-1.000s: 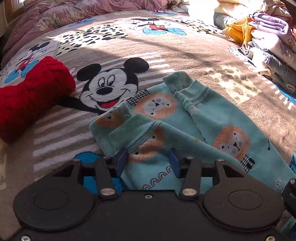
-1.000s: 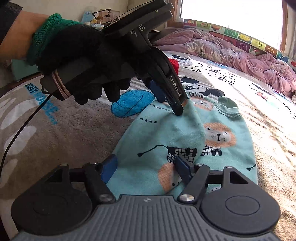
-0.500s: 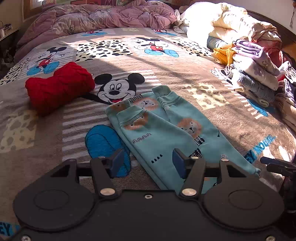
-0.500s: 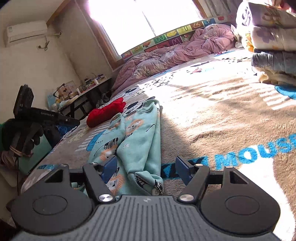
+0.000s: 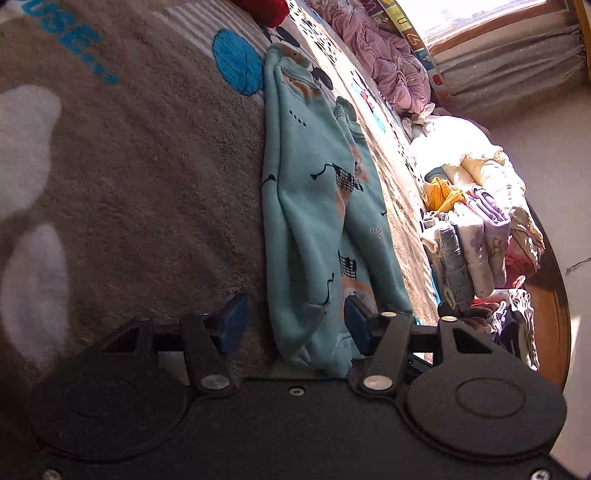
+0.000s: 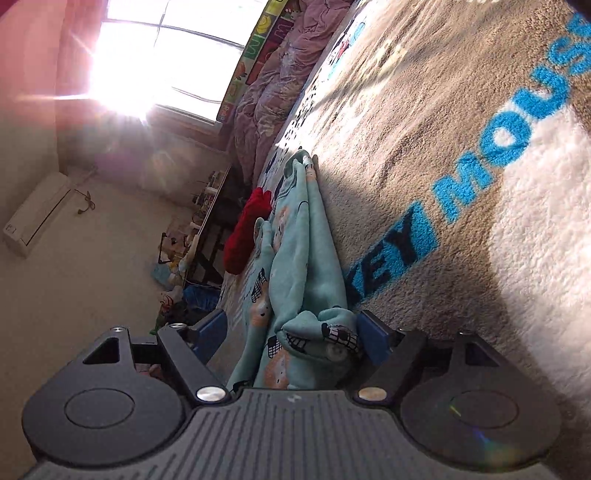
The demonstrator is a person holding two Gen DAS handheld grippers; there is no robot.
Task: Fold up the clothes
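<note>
From my left wrist camera, rolled well to one side, I see the left gripper [image 5: 291, 325] spread wide with its blue pads apart. The teal fleece trousers printed with orange lions and black nets [image 5: 317, 206] lie lengthwise on the brown plush Mickey Mouse blanket [image 5: 147, 184], running away from me, folded leg over leg. Their near end sits between my fingers, close against the right pad [image 5: 356, 325]; the left pad stands clear of the cloth, so nothing is pinched. A red knitted garment [image 5: 266, 11] lies at the far end, a rumpled pink quilt [image 5: 388, 62] beyond, and a pile of folded laundry [image 5: 476, 236] off to the right of the trousers

From my right wrist camera, also rolled over, the right gripper [image 6: 295, 332] is likewise wide open. The bunched corner of the trousers [image 6: 306, 258] lies between its blue pads, nearer the right-hand pad [image 6: 373, 339], whether touching I cannot tell; the other pad is apart from the cloth. The blanket [image 6: 443, 129] carries blue lettering beside the trousers. The red garment [image 6: 243, 229] lies just past them, and a white wall air conditioner [image 6: 37, 218] shows at far left
</note>
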